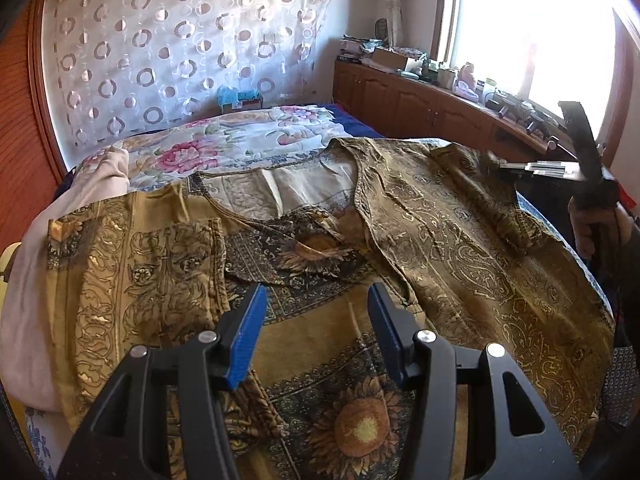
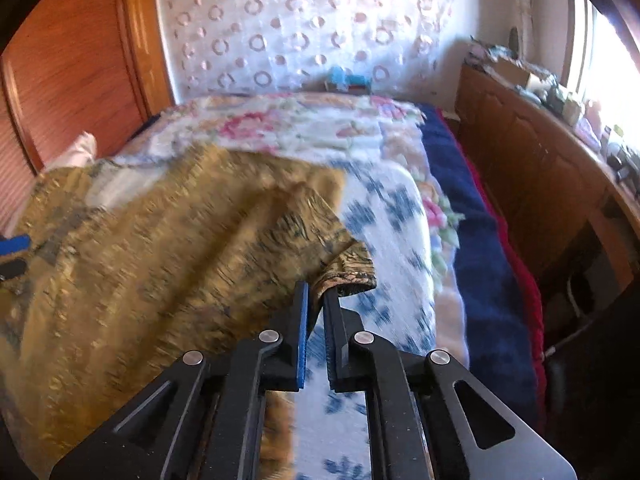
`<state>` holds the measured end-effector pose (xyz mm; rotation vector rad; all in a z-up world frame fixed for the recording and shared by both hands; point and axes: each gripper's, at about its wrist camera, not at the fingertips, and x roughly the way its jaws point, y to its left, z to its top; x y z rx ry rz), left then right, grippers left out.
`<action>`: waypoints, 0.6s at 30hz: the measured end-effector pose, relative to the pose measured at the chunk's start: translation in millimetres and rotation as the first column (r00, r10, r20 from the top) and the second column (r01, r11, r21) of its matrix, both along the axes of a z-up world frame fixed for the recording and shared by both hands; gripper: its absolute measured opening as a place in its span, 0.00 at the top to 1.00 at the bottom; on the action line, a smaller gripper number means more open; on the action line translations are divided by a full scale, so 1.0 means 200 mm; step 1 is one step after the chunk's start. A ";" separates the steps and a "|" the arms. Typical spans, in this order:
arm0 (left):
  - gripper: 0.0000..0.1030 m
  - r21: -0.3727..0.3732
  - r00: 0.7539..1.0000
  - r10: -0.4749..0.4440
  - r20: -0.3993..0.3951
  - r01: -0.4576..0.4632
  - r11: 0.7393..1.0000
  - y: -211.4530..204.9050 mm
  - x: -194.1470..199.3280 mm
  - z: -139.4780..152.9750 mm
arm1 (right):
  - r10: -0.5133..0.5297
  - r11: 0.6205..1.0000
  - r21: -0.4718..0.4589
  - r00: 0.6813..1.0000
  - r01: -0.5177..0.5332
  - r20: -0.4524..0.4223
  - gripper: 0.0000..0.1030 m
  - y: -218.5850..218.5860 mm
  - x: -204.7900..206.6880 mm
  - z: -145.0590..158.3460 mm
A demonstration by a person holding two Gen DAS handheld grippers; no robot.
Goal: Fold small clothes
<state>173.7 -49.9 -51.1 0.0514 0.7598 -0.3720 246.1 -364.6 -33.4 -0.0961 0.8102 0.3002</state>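
A gold and dark patterned shirt [image 1: 320, 264] with sunflower prints lies spread face up on the bed, its left sleeve folded in. My left gripper [image 1: 316, 300] is open and empty, just above the shirt's middle. My right gripper [image 2: 316, 296] is shut on the cuff of the shirt's right sleeve [image 2: 348, 276] and holds it lifted at the shirt's right side. The right gripper also shows in the left wrist view [image 1: 520, 168] at the far right. The right wrist view is blurred by motion.
The bed carries a floral blanket [image 1: 224, 144] and a blue-flowered white cover [image 2: 392, 216]. A pale pink cloth [image 1: 32, 264] lies at the shirt's left. A wooden cabinet [image 1: 420, 100] with clutter runs along the right under the window. A wooden wardrobe [image 2: 72, 64] stands left.
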 end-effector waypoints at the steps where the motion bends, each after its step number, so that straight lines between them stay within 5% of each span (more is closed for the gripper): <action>1: 0.49 -0.001 1.000 0.002 0.003 -0.002 1.000 0.01 0.00 0.00 | 0.012 1.000 0.005 1.000 -0.012 0.011 0.96 0.02 0.00 0.02; 8: 0.49 -0.008 0.999 0.035 0.014 -0.035 0.999 0.06 0.00 0.02 | 0.228 0.972 0.048 0.972 -0.230 0.052 0.95 0.34 0.02 0.17; 10: 0.49 -0.008 0.999 0.041 0.016 -0.041 0.999 0.07 -0.01 0.03 | 0.261 0.964 0.036 0.963 -0.264 0.064 0.82 0.40 0.02 0.19; 11: 0.49 -0.007 0.999 0.043 0.019 -0.043 0.999 0.08 -0.01 0.03 | 0.270 0.962 0.025 0.960 -0.272 0.071 0.57 0.43 0.03 0.19; 12: 0.49 -0.007 0.999 0.046 0.021 -0.046 0.999 0.08 -0.01 0.03 | 0.269 0.962 0.025 0.960 -0.272 0.079 0.46 0.44 0.03 0.19; 18: 0.49 -0.010 0.996 0.087 0.030 -0.087 0.996 0.15 0.00 0.04 | 0.183 0.983 -0.007 0.981 -0.183 0.067 0.46 0.34 0.05 0.13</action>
